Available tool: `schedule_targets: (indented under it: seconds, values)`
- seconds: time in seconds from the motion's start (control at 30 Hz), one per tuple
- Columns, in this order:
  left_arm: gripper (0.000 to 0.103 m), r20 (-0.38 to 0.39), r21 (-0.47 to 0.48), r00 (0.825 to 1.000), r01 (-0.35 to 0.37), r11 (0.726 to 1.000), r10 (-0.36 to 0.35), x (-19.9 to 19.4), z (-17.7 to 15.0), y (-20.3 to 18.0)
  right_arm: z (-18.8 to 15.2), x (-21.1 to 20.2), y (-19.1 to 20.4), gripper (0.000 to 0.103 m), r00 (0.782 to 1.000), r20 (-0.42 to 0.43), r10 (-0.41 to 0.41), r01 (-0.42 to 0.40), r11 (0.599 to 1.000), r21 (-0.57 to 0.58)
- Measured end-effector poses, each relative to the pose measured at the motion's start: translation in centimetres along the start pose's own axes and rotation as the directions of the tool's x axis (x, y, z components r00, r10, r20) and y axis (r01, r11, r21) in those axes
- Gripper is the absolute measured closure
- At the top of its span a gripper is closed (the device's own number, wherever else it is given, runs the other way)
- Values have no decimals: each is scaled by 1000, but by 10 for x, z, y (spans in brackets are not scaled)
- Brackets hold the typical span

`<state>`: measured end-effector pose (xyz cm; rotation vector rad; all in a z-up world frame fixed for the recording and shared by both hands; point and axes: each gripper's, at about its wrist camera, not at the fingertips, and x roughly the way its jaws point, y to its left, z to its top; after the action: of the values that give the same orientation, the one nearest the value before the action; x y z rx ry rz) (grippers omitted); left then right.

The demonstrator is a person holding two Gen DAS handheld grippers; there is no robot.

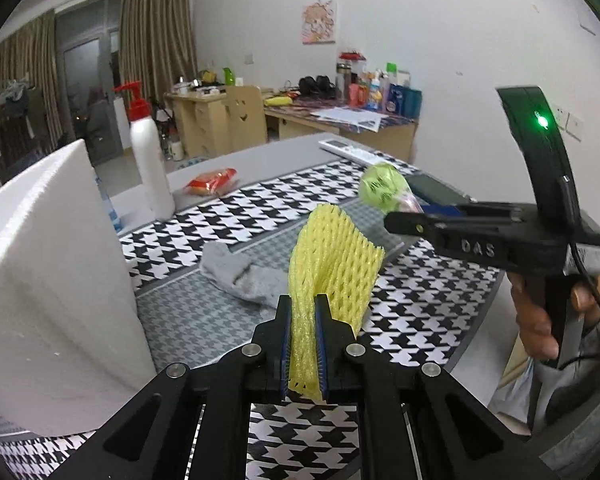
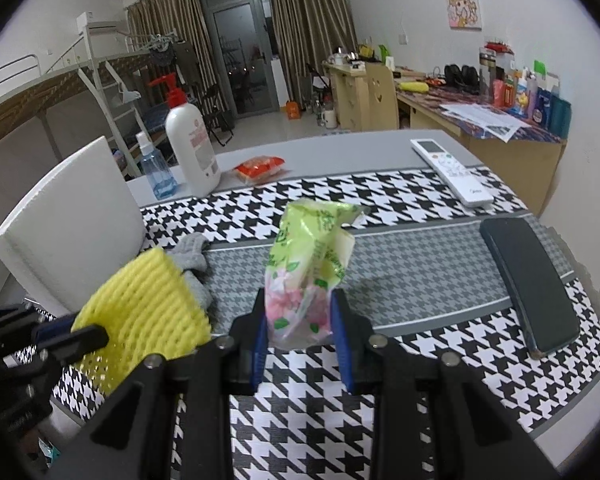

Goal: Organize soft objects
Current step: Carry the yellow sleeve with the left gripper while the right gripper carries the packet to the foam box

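The left gripper [image 1: 304,304] is pinching the yellow foam net [image 1: 334,258] tight above the houndstooth mat [image 1: 428,304], while the right gripper [image 2: 300,304] is clamping the green tissue pack [image 2: 314,264] alongside, grey sock [image 1: 246,280] lying underneath.

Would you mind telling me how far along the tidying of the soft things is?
Nothing looks put away yet. In hand: the left gripper clamps the yellow foam net, and the right gripper grips the green tissue pack. Left: the grey sock lies on the checked mat.

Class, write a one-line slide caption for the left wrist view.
Left gripper clamps yellow foam net above grey sock on houndstooth mat.
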<state>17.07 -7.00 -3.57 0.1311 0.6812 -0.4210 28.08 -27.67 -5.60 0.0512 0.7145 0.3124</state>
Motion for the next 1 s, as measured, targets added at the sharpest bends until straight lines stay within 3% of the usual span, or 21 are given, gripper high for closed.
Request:
schedule_targets:
  seconds: [0.3, 1.0]
  values:
    - [92, 45, 1, 999, -19, 1000, 19, -12, 9, 5, 1, -4, 7, 69, 1000, 16, 0, 0, 1000, -15]
    - [92, 146, -15, 985, -87, 996, 89, -38, 35, 29, 10, -31, 46, 69, 988, 153, 28, -18, 997, -69]
